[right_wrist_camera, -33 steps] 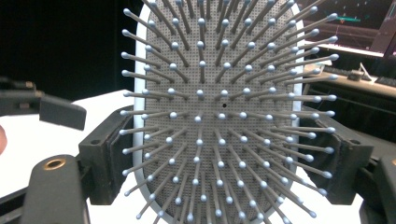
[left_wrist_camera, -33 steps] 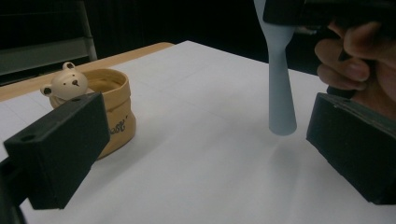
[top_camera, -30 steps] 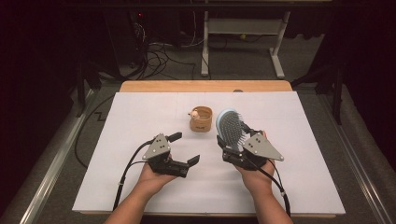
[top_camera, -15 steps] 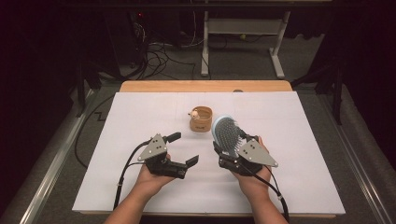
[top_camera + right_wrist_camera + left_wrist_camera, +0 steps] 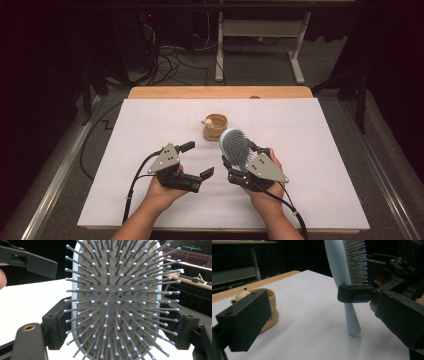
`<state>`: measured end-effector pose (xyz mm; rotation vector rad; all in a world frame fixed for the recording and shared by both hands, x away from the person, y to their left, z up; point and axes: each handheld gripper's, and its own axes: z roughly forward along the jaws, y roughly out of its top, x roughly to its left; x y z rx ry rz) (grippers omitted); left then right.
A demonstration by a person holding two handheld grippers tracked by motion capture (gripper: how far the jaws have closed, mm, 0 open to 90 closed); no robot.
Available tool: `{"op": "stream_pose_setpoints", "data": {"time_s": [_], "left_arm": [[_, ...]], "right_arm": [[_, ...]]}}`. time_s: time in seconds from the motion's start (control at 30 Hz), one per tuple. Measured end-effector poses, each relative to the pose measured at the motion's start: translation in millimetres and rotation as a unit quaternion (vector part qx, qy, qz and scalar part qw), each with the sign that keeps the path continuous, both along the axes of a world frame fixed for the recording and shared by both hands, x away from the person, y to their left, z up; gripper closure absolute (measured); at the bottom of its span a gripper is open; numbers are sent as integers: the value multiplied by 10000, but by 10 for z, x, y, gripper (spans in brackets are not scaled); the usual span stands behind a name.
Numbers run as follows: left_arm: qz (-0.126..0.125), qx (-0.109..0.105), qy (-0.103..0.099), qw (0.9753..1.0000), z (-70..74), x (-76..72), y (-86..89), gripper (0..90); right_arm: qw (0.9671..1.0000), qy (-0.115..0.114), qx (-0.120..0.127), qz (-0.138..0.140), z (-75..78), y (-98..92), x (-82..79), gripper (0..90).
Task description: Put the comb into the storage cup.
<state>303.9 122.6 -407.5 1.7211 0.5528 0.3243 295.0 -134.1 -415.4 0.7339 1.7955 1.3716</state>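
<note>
Both views differ: left gripper view shows hairbrush [image 5: 342, 270] handle tip touching table [image 5: 312, 315].

no readable text, faint unreadable mark on the tan cup [image 5: 270, 315]

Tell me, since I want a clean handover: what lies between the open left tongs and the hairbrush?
Nothing: in the high view only bare white table cover separates the left tongs from the hairbrush, held upright by the right tongs.
</note>
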Motion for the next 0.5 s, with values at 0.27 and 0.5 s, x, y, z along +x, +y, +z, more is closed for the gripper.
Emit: {"op": "stream_pose_setpoints", "data": {"time_s": [0.27, 0.5], "left_arm": [[14, -62, 4, 10000, 47, -17, 11, 9], [38, -37, 27, 10000, 67, -26, 0, 11]], "right_arm": [[10000, -67, -42, 52, -5, 58, -31, 206], [9998, -107, -112, 110, -16, 112, -53, 206]]}}
